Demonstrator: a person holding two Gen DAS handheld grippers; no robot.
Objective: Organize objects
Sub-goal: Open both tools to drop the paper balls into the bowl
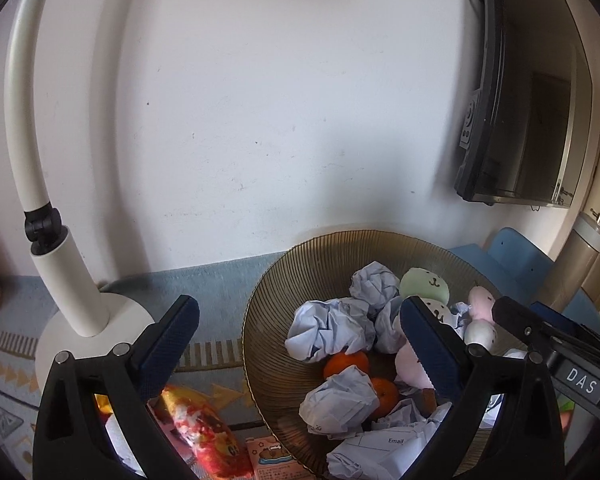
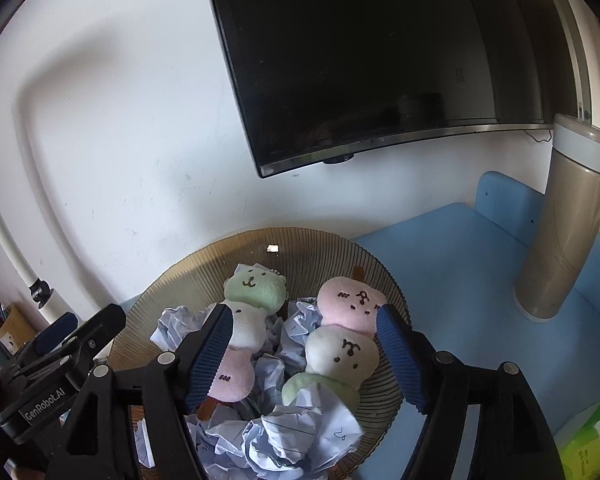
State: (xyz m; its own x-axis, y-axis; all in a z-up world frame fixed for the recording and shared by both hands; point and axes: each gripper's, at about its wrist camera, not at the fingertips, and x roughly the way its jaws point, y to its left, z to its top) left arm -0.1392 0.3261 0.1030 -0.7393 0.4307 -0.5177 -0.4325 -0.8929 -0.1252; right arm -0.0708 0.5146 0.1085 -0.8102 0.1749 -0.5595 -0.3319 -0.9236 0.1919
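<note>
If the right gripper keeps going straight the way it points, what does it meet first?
Probably the plush skewer toy with the pink head, lying on crumpled paper in the ribbed bowl. It sits between the open fingers of the right gripper, though depth is hard to judge.

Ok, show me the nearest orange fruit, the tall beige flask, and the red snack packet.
Small round orange fruit [image 1: 385, 394], left wrist view, on its visible peel beside a paper ball.
Tall beige metal flask [image 2: 562, 236], right wrist view, mid body.
Red and yellow plastic snack packet [image 1: 204, 428], left wrist view, on its crinkled middle.
</note>
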